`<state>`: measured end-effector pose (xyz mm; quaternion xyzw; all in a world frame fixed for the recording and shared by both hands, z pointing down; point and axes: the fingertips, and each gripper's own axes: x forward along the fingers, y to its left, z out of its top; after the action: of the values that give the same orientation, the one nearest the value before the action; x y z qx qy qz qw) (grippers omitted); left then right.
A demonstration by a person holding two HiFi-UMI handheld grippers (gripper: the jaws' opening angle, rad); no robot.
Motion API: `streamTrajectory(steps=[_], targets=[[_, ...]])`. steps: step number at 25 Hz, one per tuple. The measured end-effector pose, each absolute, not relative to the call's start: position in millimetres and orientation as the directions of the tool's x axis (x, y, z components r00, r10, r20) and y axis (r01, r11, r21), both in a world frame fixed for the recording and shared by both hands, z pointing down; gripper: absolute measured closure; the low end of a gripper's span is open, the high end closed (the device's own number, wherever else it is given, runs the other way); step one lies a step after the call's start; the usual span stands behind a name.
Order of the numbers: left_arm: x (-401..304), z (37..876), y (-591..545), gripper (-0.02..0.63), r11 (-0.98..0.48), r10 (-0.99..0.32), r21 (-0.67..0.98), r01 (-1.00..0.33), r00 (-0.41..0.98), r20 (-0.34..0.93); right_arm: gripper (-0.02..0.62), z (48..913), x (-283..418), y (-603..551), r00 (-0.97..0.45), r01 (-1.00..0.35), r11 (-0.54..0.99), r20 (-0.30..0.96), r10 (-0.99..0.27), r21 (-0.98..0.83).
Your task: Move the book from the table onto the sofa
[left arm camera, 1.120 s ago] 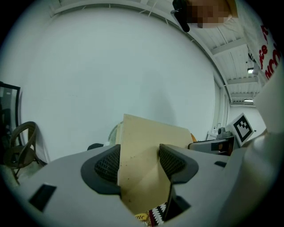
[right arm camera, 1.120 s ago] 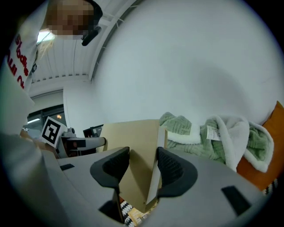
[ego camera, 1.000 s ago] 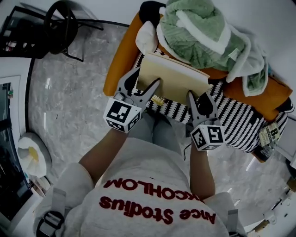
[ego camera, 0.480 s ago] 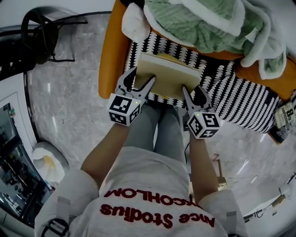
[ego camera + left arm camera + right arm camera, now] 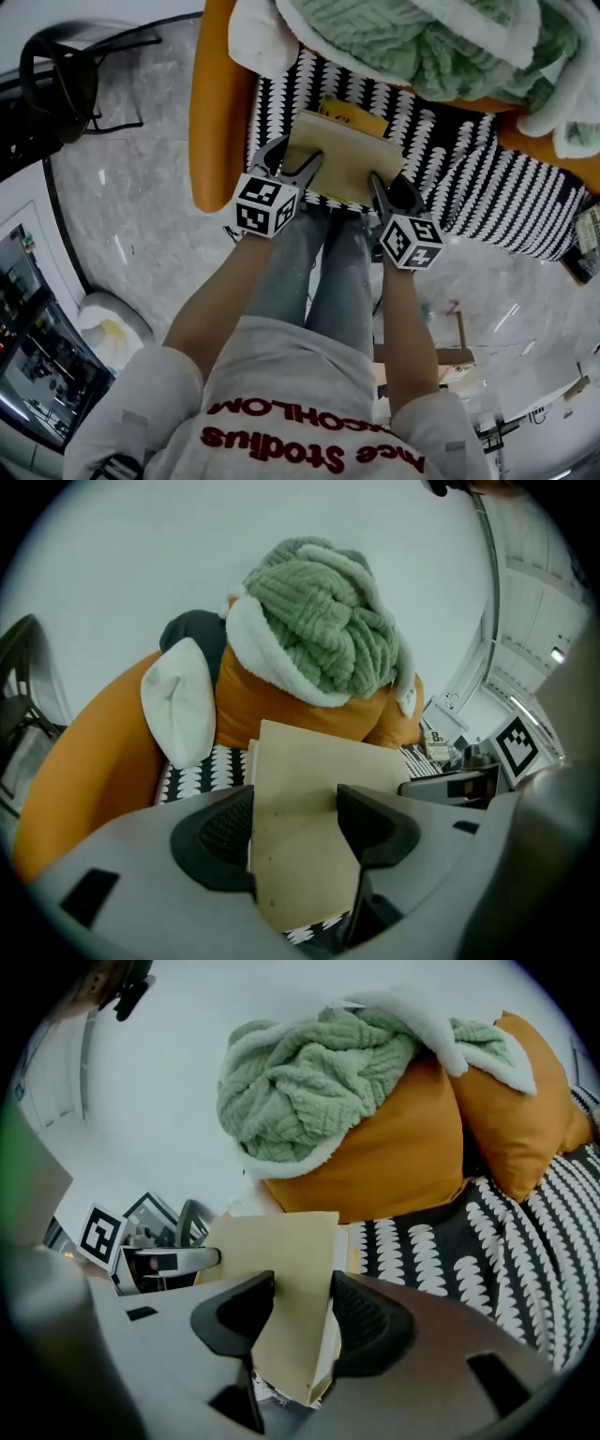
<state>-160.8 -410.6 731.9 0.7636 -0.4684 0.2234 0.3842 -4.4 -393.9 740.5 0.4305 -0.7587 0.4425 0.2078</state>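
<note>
A tan-covered book (image 5: 345, 161) hangs just over the black-and-white patterned sofa seat (image 5: 469, 187), near its front edge. My left gripper (image 5: 296, 161) is shut on the book's left end, and my right gripper (image 5: 386, 182) is shut on its right end. In the left gripper view the book (image 5: 305, 841) fills the gap between both pads. In the right gripper view the book (image 5: 291, 1307) stands edge-on between the jaws. An orange-yellow cover shows at the book's far edge. I cannot tell whether the book touches the seat.
A green knitted blanket (image 5: 441, 42) with white lining lies heaped on orange cushions (image 5: 412, 1147) at the sofa's back. An orange armrest (image 5: 214, 103) and a white pillow (image 5: 258, 37) are at left. A black chair (image 5: 66, 80) stands on the marble floor.
Both grippers have come down together with the book toward the sofa seat, from in front of the cushions to low over the patterned cover. Both grips on the book look unchanged.
</note>
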Motion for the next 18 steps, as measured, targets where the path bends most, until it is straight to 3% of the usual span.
streamTrajectory(steps=[18], targets=[[-173, 812, -423, 0.342, -0.124, -0.455, 0.468, -0.875, 0.469, 0.757, 0.376, 809, -15, -411, -0.543, -0.836, 0.168, 0.745, -0.388, -0.522]])
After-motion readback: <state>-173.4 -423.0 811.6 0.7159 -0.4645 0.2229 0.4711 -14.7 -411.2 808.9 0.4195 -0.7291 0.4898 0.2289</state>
